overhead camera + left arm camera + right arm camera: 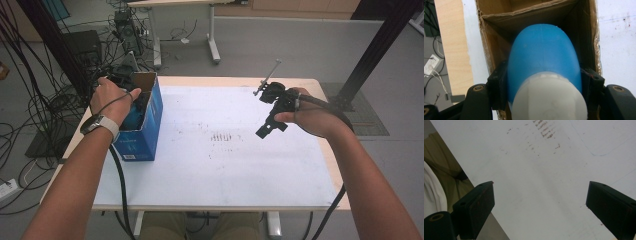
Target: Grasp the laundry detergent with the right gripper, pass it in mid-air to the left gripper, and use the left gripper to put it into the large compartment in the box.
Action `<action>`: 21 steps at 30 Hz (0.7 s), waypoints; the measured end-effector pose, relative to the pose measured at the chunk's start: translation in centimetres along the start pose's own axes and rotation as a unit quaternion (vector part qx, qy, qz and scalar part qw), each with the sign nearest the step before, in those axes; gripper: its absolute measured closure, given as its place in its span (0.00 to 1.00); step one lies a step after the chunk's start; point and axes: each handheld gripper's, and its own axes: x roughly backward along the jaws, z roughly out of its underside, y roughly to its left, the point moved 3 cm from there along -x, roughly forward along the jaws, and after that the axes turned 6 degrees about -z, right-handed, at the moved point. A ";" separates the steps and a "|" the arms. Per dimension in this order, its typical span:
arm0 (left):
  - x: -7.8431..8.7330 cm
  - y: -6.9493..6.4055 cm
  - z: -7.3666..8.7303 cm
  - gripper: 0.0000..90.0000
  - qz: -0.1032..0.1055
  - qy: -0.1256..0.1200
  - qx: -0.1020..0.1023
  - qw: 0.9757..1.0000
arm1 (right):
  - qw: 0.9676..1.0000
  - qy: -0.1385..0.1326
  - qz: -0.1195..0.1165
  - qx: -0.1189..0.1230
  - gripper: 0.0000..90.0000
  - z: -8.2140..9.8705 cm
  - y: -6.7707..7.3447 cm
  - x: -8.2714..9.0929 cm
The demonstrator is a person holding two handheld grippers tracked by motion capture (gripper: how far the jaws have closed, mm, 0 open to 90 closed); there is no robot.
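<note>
Left gripper (544, 100) pinches the blue bottle (541, 57), long axis pointing into the box (499, 15) at frame left; right gripper (539, 207), spread wide, hovers well apart.

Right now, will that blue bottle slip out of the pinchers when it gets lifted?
Maybe a little. The blue bottle looks smooth and rounded, so it could slide. But the left gripper squeezes both its sides, probably holding it. It looks like plastic, likely light.
</note>
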 end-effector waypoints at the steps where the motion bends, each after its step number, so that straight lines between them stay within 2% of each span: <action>1: 0.0 0.0 0.0 0.42 -0.001 -0.001 0.001 1.000 | 1.000 0.000 0.000 0.000 0.09 0.0 0.0 0.0; 21: -1.3 -0.2 0.3 0.42 0.001 0.009 -0.002 1.000 | 1.000 0.000 -0.002 -0.004 0.09 0.1 -0.1 -0.2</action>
